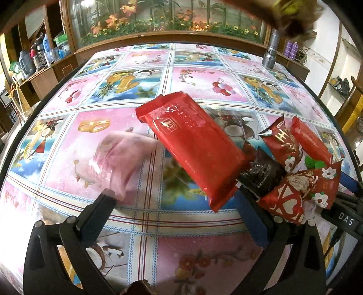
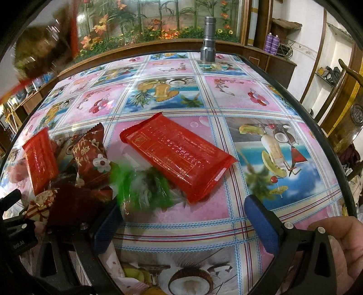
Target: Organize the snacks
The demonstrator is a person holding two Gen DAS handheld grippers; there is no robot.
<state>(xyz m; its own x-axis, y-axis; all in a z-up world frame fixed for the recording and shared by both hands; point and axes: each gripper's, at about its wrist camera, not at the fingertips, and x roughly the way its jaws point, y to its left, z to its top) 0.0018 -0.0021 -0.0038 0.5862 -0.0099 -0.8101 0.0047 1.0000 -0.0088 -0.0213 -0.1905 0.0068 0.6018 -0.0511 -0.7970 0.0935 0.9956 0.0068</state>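
A large red packet (image 1: 192, 147) lies flat on the fruit-print tablecloth (image 1: 145, 229), its near end close to the right finger of my left gripper (image 1: 174, 197), which is open and holds nothing. A pink packet (image 1: 118, 156), blurred by motion, sits by its left fingertip. To the right is a heap of dark and red flower-print snacks (image 1: 295, 181). In the right wrist view, my right gripper (image 2: 183, 204) is open over the tablecloth (image 2: 181, 231) before the red packet (image 2: 179, 156). A blurred green packet (image 2: 143, 183) lies by its left finger, with the heap (image 2: 90, 156) further left.
A grey flashlight (image 2: 207, 38) stands at the table's far edge before a wooden flower cabinet (image 2: 158, 43). A blurred brown shape (image 1: 292, 15) hangs overhead. A hand (image 2: 340, 249) holds the right gripper. Shelves with bottles (image 1: 38, 54) are at left, a wooden chair (image 2: 349, 109) at right.
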